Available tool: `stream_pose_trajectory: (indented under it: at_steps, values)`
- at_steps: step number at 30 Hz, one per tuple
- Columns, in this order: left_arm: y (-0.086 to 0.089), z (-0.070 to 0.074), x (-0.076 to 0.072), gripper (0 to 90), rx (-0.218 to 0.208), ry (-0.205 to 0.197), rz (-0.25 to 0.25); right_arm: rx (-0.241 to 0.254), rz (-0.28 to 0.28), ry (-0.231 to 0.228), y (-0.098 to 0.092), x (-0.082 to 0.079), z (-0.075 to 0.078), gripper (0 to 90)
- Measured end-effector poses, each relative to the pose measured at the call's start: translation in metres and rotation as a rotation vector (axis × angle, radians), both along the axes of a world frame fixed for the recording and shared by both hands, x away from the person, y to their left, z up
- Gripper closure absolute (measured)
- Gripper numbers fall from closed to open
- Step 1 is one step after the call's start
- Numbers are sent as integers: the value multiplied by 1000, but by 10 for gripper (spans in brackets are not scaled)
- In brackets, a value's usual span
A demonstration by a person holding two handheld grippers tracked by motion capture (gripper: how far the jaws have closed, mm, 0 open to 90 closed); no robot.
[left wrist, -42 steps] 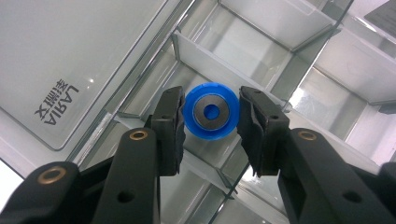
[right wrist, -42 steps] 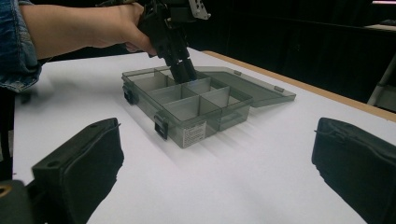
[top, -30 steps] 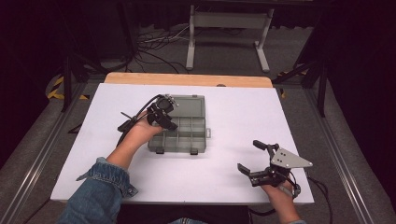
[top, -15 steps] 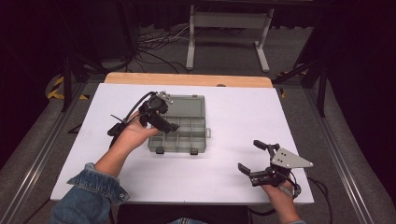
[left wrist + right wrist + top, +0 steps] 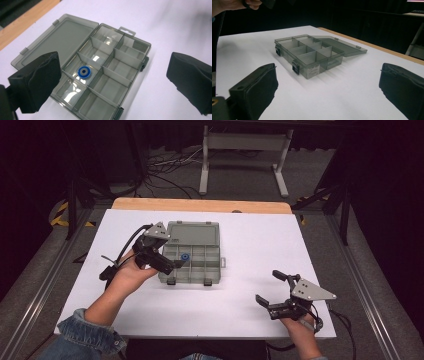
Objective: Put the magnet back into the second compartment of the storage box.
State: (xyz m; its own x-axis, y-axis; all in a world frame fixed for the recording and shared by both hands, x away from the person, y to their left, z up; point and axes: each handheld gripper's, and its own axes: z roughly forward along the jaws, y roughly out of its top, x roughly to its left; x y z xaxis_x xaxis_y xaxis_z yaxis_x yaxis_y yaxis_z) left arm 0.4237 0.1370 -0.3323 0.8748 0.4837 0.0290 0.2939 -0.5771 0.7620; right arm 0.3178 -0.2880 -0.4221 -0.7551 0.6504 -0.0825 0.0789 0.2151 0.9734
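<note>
One blue ring (image 5: 84, 72) is lying in the organizer box (image 5: 212, 270), so left tongs (image 5: 175, 265), w/ jaws just opening & empty, are needing to be lifting straight up w/o bumping dividers, while right tongs (image 5: 274, 291) are resting released on the counter (image 5: 250, 245).

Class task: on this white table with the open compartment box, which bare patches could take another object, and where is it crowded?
Free: the table right of the box, up to the right claw, and the near strip between both hands. Crowded: the box's left side, where the left claw hovers near the blue ring.
</note>
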Motion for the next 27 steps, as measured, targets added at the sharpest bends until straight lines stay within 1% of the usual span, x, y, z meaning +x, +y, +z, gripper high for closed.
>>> stream_pose_trajectory:
  at_steps: [3, 6, 7, 8, 9, 10, 13, 16, 17, 18, 19, 20, 21, 22, 23, 26, 27]
  values:
    - [8, -1, -9, 5, -48, -6, -10, 3, -2, 3, 0, 0, 0, 24]
    - [14, -3, -18, 5, -80, -37, -4, 2, -4, 3, 0, 0, 0, 23]
    - [14, -3, -18, 5, -80, -37, -4, 2, -4, 3, -1, 0, 0, 23]
    - [17, -4, -22, 5, -101, -47, -9, 2, -4, 4, -1, 0, 0, 23]
    - [22, -7, -26, 5, -137, -55, -8, 4, -3, 4, -1, 0, 0, 23]
    - [22, -7, -26, 5, -137, -55, -8, 4, -3, 4, -1, 0, 0, 23]
    - [32, -12, -34, 5, -192, -88, 4, 4, -2, 1, -1, 0, 0, 23]
    - [43, -18, -41, 5, -254, -118, 17, 7, -1, -2, -1, 0, 0, 23]
    - [47, -21, -44, 5, -269, -127, 20, 8, -1, -3, -1, 0, 0, 23]
    - [51, -23, -46, 5, -277, -153, 24, 8, -2, -3, -1, 0, 0, 23]
    - [54, -27, -49, 5, -289, -162, 29, 7, -2, -3, -1, 0, 0, 23]
    - [58, -30, -52, 5, -305, -169, 34, 7, -1, -3, -1, 0, 0, 23]
    - [62, -35, -56, 5, -332, -177, 43, 6, -2, -5, -1, 0, 0, 23]
    - [65, -38, -59, 6, -342, -188, 47, 7, -2, -7, -1, 0, 0, 23]
    - [67, -41, -61, 6, -351, -190, 44, 7, -3, -8, -1, 0, 1, 22]
    - [75, -52, -70, 5, -402, -216, 49, 6, -7, -11, -2, 0, 1, 22]
    - [78, -54, -72, 5, -409, -223, 49, 7, -7, -11, -2, 0, 1, 22]
